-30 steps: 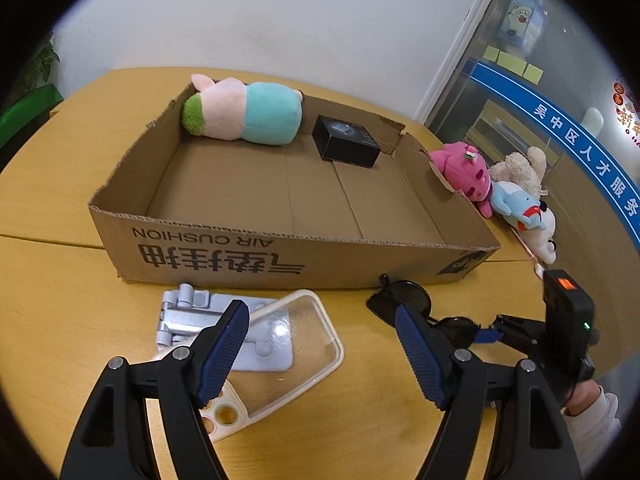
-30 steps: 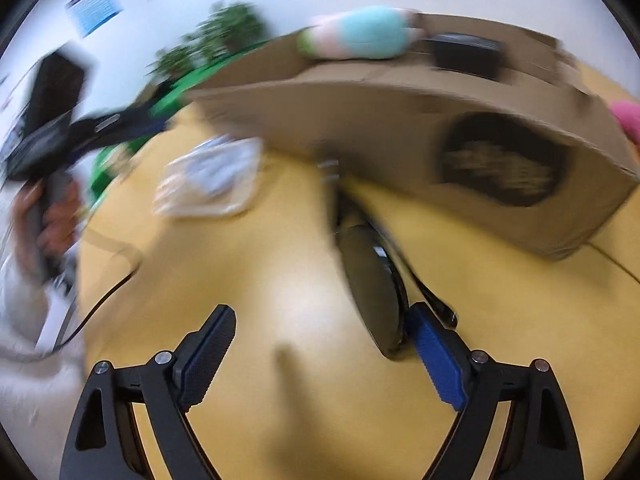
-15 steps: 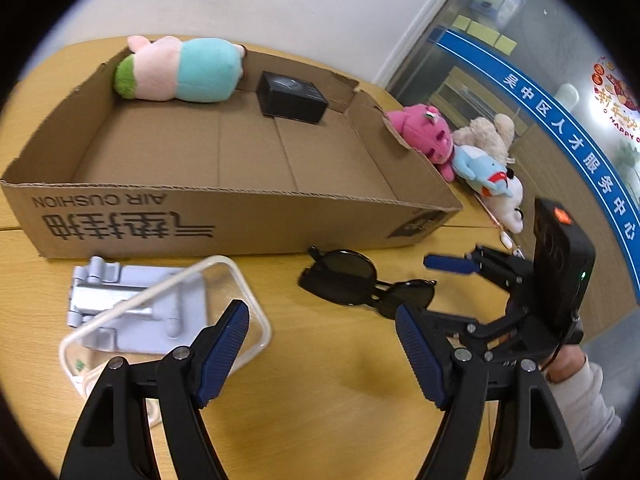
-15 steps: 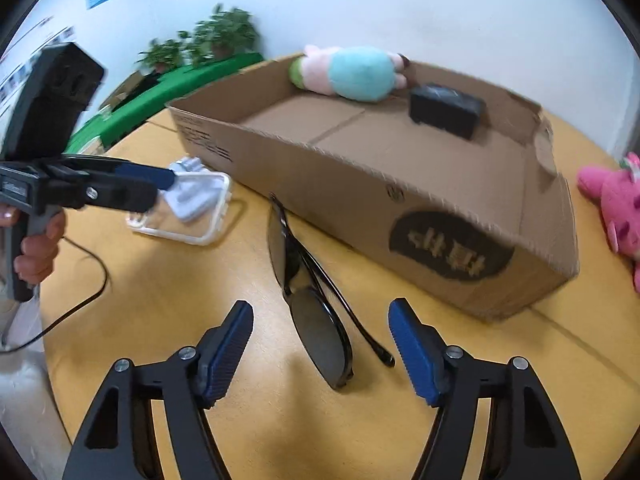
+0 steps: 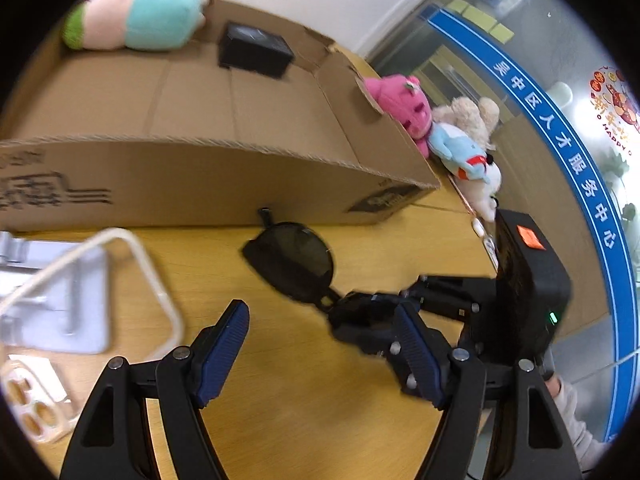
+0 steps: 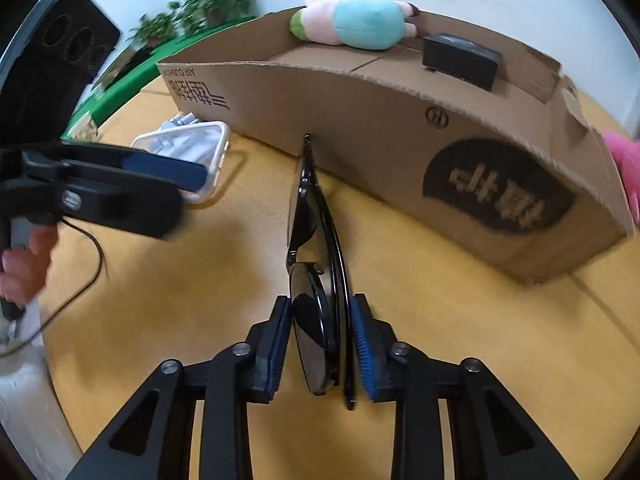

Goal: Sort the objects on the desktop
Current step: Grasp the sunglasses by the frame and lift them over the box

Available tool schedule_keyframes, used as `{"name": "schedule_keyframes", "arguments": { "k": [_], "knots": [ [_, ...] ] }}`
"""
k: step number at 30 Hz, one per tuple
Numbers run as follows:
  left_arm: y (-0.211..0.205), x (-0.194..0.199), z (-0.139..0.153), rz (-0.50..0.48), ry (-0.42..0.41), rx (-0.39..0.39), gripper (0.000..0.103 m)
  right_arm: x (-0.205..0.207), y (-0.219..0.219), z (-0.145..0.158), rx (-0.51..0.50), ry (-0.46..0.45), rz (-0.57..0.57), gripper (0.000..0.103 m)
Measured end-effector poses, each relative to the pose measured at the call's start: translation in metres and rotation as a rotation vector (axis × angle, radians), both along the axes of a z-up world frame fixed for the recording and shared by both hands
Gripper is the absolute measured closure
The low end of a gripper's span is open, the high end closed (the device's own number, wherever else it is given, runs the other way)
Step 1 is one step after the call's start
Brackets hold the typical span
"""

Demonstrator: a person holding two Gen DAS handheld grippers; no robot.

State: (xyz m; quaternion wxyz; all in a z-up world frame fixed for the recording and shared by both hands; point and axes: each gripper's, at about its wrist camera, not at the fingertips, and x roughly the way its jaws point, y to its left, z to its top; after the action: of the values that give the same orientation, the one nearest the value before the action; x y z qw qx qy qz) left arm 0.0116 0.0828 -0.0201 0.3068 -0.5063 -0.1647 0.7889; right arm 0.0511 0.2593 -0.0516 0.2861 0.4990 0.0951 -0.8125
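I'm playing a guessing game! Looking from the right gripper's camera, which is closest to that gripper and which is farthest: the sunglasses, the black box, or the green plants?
1. Sunglasses: between the right gripper's fingers.
2. Black box: inside the cardboard box, right of the plush.
3. Green plants: beyond the table, upper left.

Sunglasses on the table before the box

The sunglasses [image 6: 316, 264] lie on the table [image 6: 208, 280] just in front of the box [image 6: 380, 128]; a plush toy [image 6: 352, 20] and a small case [image 6: 460, 60] sit inside along its back wall, a lid [image 6: 188, 148] to the left.
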Motion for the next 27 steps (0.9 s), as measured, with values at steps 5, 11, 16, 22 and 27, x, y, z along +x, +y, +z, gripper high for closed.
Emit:
{"name": "schedule_keyframes", "arguments": {
  "k": [5, 11, 16, 22, 27],
  "knots": [
    [0.017, -0.005, -0.021, -0.017, -0.087, 0.001, 0.033, 0.019, 0.009, 0.0, -0.143, -0.041, -0.146, 0.078],
    [0.014, 0.0, -0.031, -0.007, -0.147, 0.074, 0.05, 0.032, 0.024, -0.006, -0.344, -0.106, -0.268, 0.078],
    [0.01, 0.005, -0.017, 0.01, -0.111, 0.058, 0.081, 0.038, 0.025, -0.003, -0.359, -0.096, -0.289, 0.078],
    [0.009, 0.008, 0.016, -0.02, -0.038, 0.089, 0.089, 0.035, 0.018, 0.025, -0.381, -0.023, -0.281, 0.079],
    [0.003, -0.007, 0.048, -0.011, 0.042, 0.069, 0.09, 0.025, 0.008, 0.065, -0.368, 0.071, -0.24, 0.092]
  ]
}}
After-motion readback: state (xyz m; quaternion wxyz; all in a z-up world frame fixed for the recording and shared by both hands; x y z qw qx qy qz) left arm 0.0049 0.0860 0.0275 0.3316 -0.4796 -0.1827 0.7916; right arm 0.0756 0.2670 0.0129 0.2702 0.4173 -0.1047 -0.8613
